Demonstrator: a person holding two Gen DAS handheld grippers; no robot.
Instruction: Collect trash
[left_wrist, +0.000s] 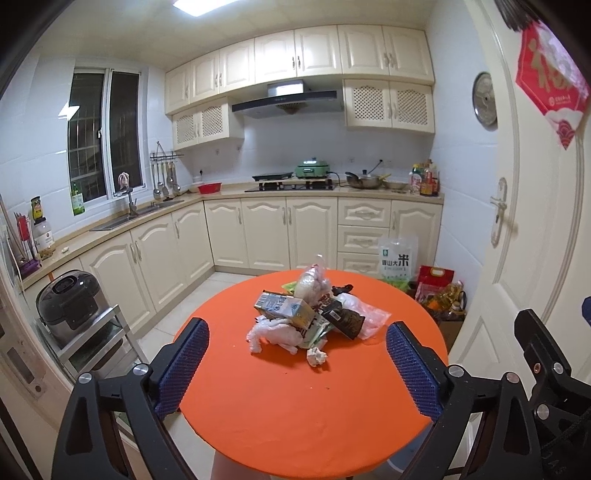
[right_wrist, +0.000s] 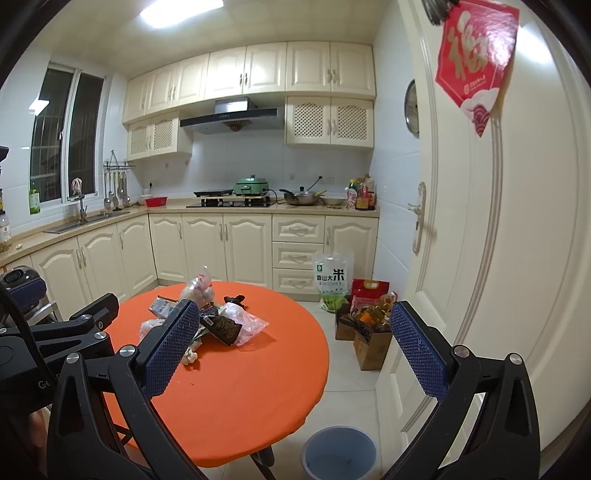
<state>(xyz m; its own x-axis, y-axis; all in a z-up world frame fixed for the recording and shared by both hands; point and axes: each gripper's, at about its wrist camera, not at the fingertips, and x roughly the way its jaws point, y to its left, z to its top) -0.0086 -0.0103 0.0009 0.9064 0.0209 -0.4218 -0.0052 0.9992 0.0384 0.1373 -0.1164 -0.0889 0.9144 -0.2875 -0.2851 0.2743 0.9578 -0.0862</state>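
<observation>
A pile of trash (left_wrist: 310, 314) lies in the middle of a round orange table (left_wrist: 295, 413): a milk carton (left_wrist: 286, 306), a crumpled white bag (left_wrist: 273, 334), a dark wrapper (left_wrist: 345, 319), clear plastic bags and a small paper wad (left_wrist: 317, 356). My left gripper (left_wrist: 297, 350) hovers over the table's near side, open, its blue pads wide apart and nothing between them. My right gripper (right_wrist: 291, 339) is open too, held at the table's right edge, empty. The same pile (right_wrist: 207, 317) shows beyond its left pad. A grey bin (right_wrist: 338, 452) stands on the floor below the table edge.
Cream kitchen cabinets and a counter run along the back and left. A rice bag (right_wrist: 332, 278), a red bag and cardboard boxes (right_wrist: 369, 332) with bottles sit on the floor by the white door (right_wrist: 498, 258). A rice cooker (left_wrist: 72, 306) rests on a metal rack at left.
</observation>
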